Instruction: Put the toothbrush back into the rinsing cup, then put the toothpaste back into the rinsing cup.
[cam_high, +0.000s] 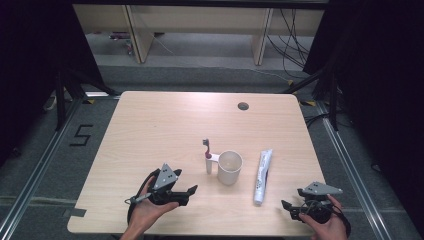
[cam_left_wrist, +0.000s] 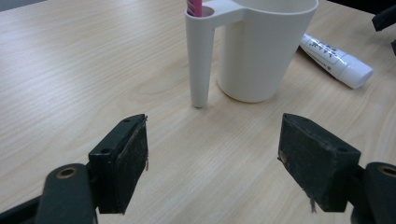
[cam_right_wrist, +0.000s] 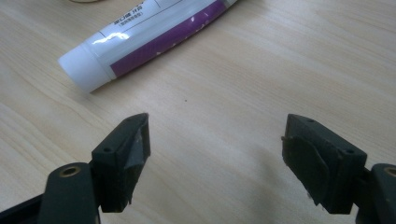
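Jaws on both grippers stand wide apart with only bare tabletop between them. In the high view the left gripper (cam_high: 187, 195) sits near the front edge of the wooden table (cam_high: 150, 130), held in the person's left hand (cam_high: 147, 210), and points toward the white cup (cam_high: 230, 167) just ahead of it. Its own view puts the cup (cam_left_wrist: 261, 46) close in front, upright, with a slim side tube (cam_left_wrist: 201, 60) joined at the rim (a pink toothbrush (cam_left_wrist: 194, 7) stands in that tube). From above, the toothbrush (cam_high: 206, 146) rises at the cup's left. The right gripper (cam_high: 292, 210) rests at the front right corner in the right hand (cam_high: 327, 227). Just ahead of it lies a white toothpaste tube (cam_high: 262, 175), flat, lengthwise, to the right of the cup and apart from it. The right gripper view shows the tube's (cam_right_wrist: 159, 37) white cap end and a purple stripe.
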